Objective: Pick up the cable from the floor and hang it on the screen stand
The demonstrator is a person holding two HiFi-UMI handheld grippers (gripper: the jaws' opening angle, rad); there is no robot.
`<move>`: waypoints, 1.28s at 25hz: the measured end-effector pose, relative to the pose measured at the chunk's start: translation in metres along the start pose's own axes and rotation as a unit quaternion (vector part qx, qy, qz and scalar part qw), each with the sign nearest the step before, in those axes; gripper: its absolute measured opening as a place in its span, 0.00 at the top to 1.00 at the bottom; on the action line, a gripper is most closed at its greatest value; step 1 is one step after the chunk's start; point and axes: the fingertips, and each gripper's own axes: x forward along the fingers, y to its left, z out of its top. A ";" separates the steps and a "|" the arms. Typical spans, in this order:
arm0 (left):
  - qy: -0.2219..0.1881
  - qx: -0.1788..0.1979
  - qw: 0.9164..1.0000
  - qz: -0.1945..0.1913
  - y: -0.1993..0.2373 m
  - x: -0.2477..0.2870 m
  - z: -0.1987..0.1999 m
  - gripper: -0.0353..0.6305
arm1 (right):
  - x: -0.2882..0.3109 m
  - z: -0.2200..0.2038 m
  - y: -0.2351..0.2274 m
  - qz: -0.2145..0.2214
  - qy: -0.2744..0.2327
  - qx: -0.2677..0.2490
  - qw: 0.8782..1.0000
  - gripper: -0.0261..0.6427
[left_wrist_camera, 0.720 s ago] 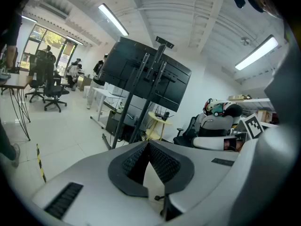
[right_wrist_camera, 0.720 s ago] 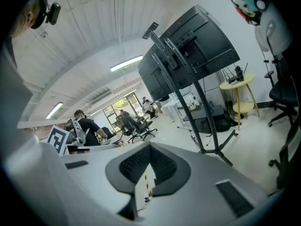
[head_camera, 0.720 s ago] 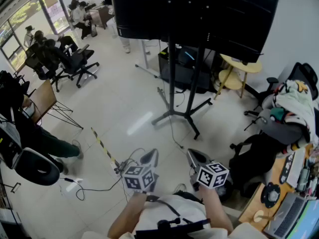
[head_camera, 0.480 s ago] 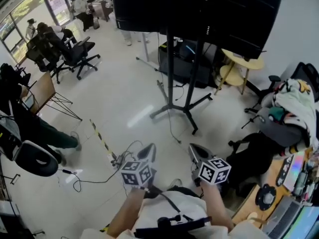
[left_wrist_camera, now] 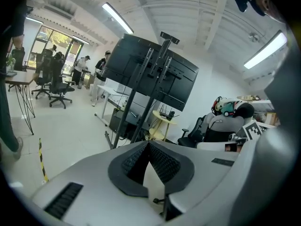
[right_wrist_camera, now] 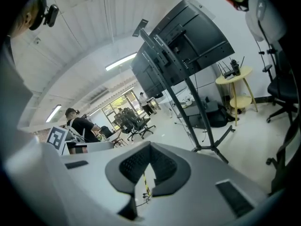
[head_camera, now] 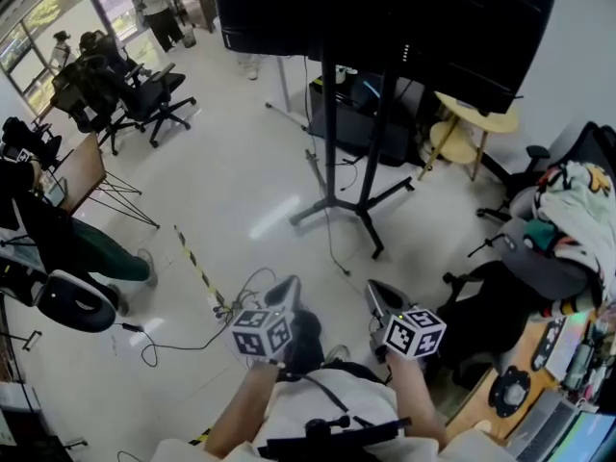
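- the cable (head_camera: 173,348) is seen lying on the pale floor (head_camera: 241,181) in the lower left of the head view, its dark line curling loosely toward the bottom centre.
- it is touched by neither gripper; it lies just left of the left gripper (head_camera: 285,293).
- a yellow-and-black striped strip (head_camera: 197,272) is laid on the floor just above the cable.
- the left gripper's jaws are seen pressed together at their tips in the left gripper view (left_wrist_camera: 148,146), with nothing held between them.
- the right gripper (head_camera: 381,296) is likewise closed and empty; its jaws meet at the tips (right_wrist_camera: 150,146).
- both grippers are held side by side at the bottom centre, pointed up the frame toward the screen stand (head_camera: 330,142).
- the stand's legs are spread on the floor at the centre, well apart from the cable, and the large dark screen (head_camera: 385,17) is carried at the top.
- office chairs (head_camera: 144,104) are grouped at the upper left, and a round yellow side table (head_camera: 472,123) is placed right of the stand.
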 end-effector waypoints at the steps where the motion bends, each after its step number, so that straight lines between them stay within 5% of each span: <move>1: 0.000 -0.001 1.000 -0.002 0.002 0.006 0.002 0.95 | 0.004 0.002 -0.004 -0.003 0.000 0.000 1.000 0.95; 20: -0.006 -0.014 1.000 -0.024 0.103 0.147 0.131 0.95 | 0.173 0.126 -0.048 -0.038 -0.002 -0.019 0.999 0.95; 32: 0.018 -0.021 0.998 -0.048 0.147 0.204 0.170 0.95 | 0.233 0.168 -0.077 -0.080 -0.012 -0.001 0.997 0.95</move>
